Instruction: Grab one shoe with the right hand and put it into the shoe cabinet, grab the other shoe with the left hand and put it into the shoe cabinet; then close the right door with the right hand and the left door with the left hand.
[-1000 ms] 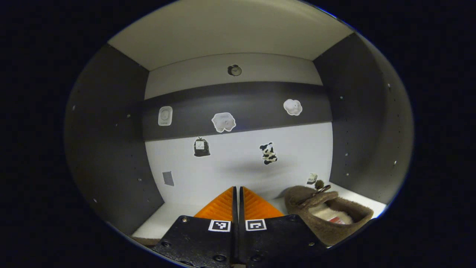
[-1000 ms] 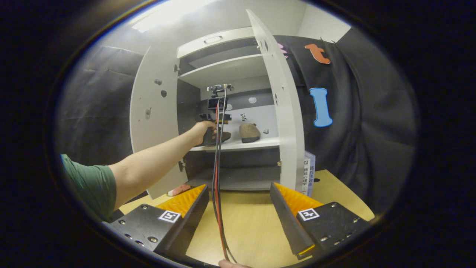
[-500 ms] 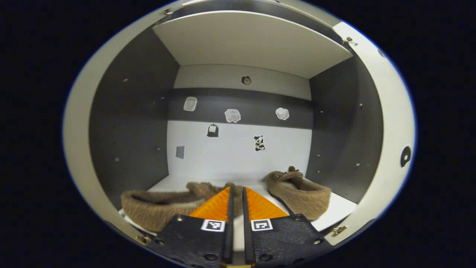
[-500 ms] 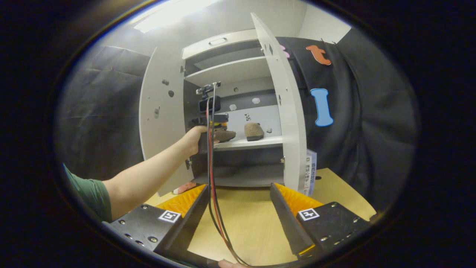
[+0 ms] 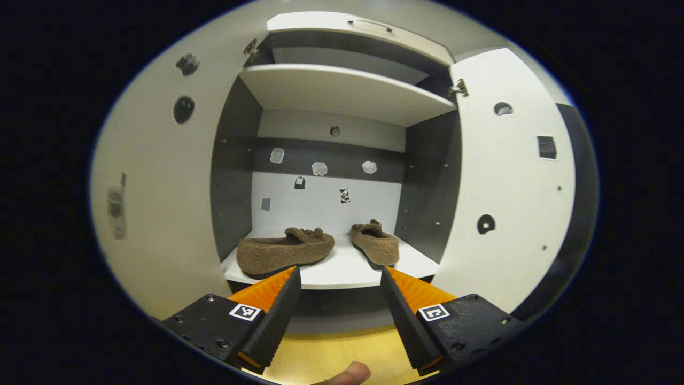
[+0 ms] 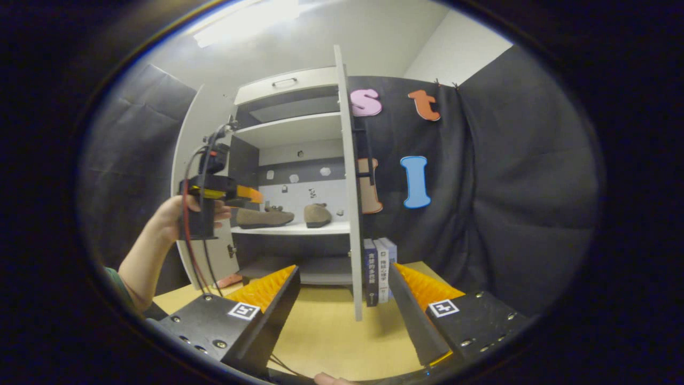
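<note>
Shoes: two fuzzy brown slippers [image 5: 285, 251] [image 5: 375, 245] sit on the white cabinet shelf [image 5: 342, 267].
Left gripper view: left gripper [image 5: 337, 299] is open and empty.
Right gripper view: right gripper [image 6: 342, 305] is open; tall white right door [image 6: 348, 182] stands edge-on, straight ahead, nearest this hand.

Shoe cabinet [image 5: 342, 96], front: both doors stand open. Left door [image 5: 155, 187] and right door [image 5: 507, 182] flank the opening, leaving free passage between them.
Middle shelf [image 5: 342, 270]: 2 shoes. Left shoe [image 5: 283, 250] lies sideways near the front edge; right shoe [image 5: 377, 245] sits toward the right wall. Bare shelf between and ahead of them.
Right door edge [image 6: 350, 214] faces the right tool [image 6: 342, 289]; books [image 6: 378, 267] stand just behind it on the table [image 6: 326, 331].
Left tool [image 5: 339, 291]: jaws apart, outside the opening.
</note>
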A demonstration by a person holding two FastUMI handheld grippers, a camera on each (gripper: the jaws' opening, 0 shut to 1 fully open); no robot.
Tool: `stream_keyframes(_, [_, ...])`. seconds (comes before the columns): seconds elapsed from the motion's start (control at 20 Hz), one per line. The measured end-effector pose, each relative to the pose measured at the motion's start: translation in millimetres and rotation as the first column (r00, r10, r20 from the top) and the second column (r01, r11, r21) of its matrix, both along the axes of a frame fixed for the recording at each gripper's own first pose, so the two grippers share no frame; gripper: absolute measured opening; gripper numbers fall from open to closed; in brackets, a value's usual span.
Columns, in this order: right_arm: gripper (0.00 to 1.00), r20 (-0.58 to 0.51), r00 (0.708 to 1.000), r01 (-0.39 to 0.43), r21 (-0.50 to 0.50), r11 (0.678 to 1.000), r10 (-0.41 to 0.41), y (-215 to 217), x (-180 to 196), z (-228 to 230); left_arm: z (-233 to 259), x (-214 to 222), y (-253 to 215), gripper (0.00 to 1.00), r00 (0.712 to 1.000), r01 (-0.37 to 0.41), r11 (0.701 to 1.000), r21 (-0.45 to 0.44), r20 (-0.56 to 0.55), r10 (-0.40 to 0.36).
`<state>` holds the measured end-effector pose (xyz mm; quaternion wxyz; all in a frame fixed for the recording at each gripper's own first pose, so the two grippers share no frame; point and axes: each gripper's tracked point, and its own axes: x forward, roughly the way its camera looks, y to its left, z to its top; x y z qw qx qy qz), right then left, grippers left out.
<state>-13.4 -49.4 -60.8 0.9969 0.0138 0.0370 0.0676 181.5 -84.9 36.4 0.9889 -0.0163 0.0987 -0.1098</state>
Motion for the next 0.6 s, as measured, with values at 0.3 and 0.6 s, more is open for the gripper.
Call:
stream_keyframes(0.3, [0.99, 0.017, 0.994, 0.105, -0.038, 0.994, -0.104, -68, 24, 36, 70, -87, 53, 0.95, 0.997, -0.038, 0.998, -0.05, 0.062, 0.041])
stream_keyframes(0.6, [0.99, -0.008, 0.983, 0.181, -0.022, 0.983, -0.181, -119, 65, 67, 137, -144, 141, 0.93, 0.97, -0.139, 0.981, -0.134, 0.179, 0.162])
